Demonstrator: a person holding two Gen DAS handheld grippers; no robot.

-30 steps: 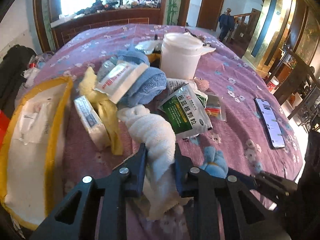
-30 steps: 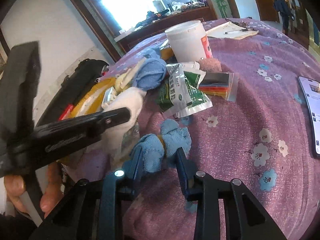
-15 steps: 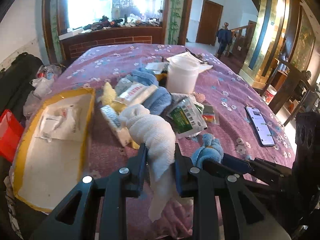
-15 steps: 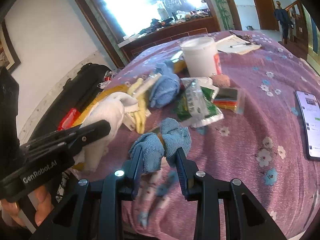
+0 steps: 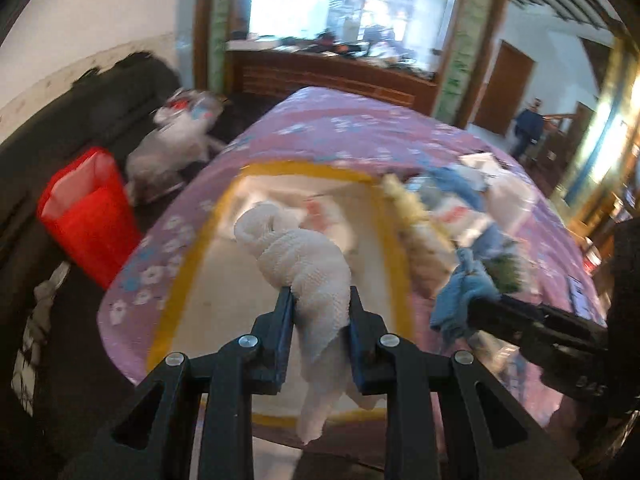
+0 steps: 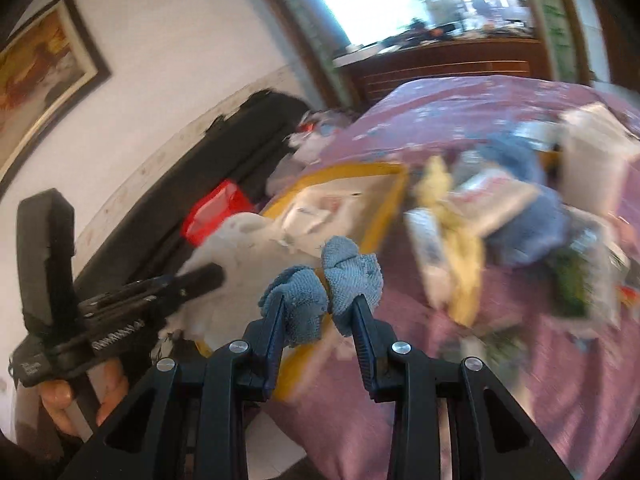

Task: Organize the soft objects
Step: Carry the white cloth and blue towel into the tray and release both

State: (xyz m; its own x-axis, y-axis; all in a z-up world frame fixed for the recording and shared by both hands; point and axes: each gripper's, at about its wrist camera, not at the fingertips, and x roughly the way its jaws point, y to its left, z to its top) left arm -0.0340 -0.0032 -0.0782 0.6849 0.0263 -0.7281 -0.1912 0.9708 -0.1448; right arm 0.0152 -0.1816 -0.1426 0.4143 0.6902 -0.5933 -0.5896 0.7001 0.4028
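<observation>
My left gripper (image 5: 320, 300) is shut on a knotted white cloth (image 5: 304, 256) and holds it in the air above a yellow-rimmed white tray (image 5: 192, 256) on the purple flowered table. My right gripper (image 6: 320, 304) is shut on a knotted blue cloth (image 6: 320, 280), also held up, near the tray's near corner (image 6: 384, 216). The blue cloth shows in the left wrist view (image 5: 460, 292) at the right. The left gripper and white cloth show at the left of the right wrist view (image 6: 224, 256).
A blurred pile of blue towels (image 6: 528, 232), yellow cloth (image 6: 464, 240), packets and a white tub (image 6: 592, 168) lies right of the tray. A red bag (image 5: 84, 216) and a black case (image 6: 240, 152) stand left of the table, beyond its edge.
Both grippers have swung left with their cloths, from over the pile to over the yellow-rimmed tray. The views are blurred by the motion.
</observation>
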